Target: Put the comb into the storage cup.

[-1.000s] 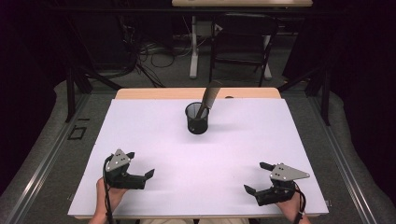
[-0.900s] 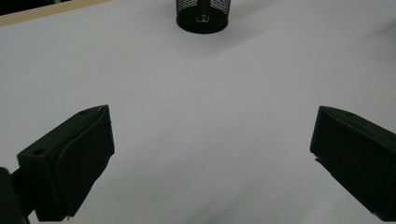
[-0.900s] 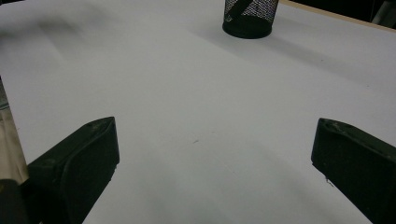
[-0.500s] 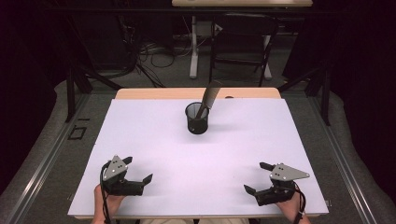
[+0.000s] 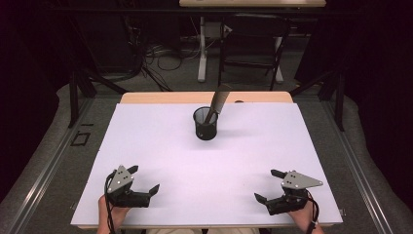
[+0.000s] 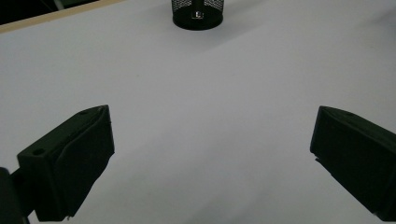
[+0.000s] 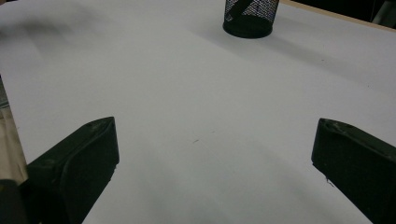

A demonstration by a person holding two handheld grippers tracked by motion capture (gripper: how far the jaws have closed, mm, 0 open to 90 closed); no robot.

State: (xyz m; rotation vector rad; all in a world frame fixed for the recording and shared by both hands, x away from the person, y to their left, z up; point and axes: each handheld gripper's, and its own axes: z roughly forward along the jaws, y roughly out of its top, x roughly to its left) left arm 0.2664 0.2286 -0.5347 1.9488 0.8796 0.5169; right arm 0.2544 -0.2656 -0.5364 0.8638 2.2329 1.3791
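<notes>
Left gripper (image 5: 143,179): held at about 7 o'clock on the table, jaws spread wide with nothing between them; in the left gripper view the two black jaws are seen far apart over bare white surface.
Right gripper (image 5: 270,185): held at about 5 o'clock, jaws likewise spread wide and empty; a grey plate is carried on top.
Hands: the left hand (image 5: 108,214) and right hand (image 5: 306,220) are seen at the near edge, behind each gripper.
Cup (image 5: 205,124): a black mesh cup is stood upright past the table's middle, toward 12 o'clock, well apart from both grippers; it is seen at 12 o'clock in the left gripper view (image 6: 196,13) and at about 1 o'clock in the right gripper view (image 7: 250,17).
Tube (image 5: 217,101): a brownish tube is leaned in the cup, its top tilted toward 1 o'clock.
Table (image 5: 160,146): covered in white, with a wooden strip left bare along the far edge.
Beyond: a chair (image 5: 253,53) and cables (image 5: 163,52) are seen on the floor at 12 o'clock.
</notes>
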